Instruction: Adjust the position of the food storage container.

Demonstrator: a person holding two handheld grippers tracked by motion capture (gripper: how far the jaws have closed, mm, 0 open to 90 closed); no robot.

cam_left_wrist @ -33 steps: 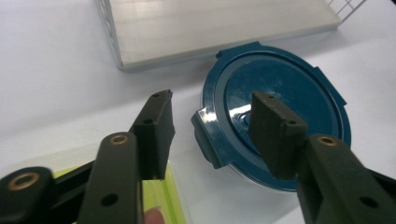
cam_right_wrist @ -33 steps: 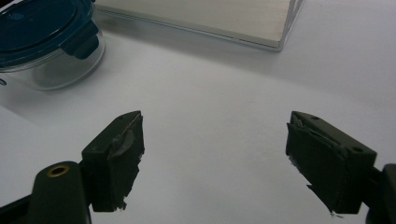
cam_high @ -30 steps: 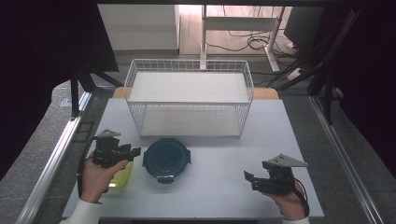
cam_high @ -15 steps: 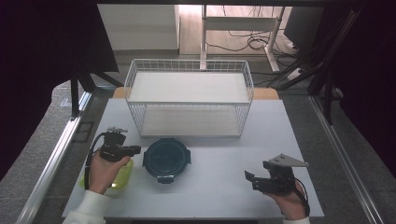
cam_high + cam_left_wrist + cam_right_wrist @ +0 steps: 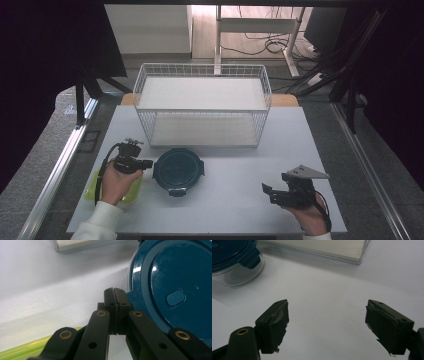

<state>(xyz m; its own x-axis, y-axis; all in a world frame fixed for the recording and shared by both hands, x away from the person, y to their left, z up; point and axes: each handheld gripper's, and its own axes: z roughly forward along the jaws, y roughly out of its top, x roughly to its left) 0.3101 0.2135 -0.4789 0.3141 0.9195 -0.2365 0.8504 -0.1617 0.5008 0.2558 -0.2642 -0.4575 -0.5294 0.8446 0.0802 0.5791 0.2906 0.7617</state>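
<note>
A round container with a dark blue clip lid (image 5: 178, 170) stands on the white table (image 5: 235, 160), front centre. My left gripper (image 5: 148, 164) is just left of it, pointing at its rim. Its jaws have just been closing and are now shut, pads together with nothing between them (image 5: 113, 291). The blue lid (image 5: 172, 287) is close on the right of the jaws. A yellow-green flat thing (image 5: 112, 194) lies under the left hand, and its edge (image 5: 22, 347) shows low in the left gripper view. My right gripper (image 5: 267, 193) rests at the front right, open and empty (image 5: 327, 325).
A white wire basket (image 5: 202, 107) with a pale board in it stands at the back of the table. The container (image 5: 234, 262) and a corner of the board (image 5: 352, 251) lie beyond the right jaws. Dark floor surrounds the table.
The left gripper's jaws went from partly open to shut, and the left hand sank slightly toward the table beside the container. The right hand stayed put.
</note>
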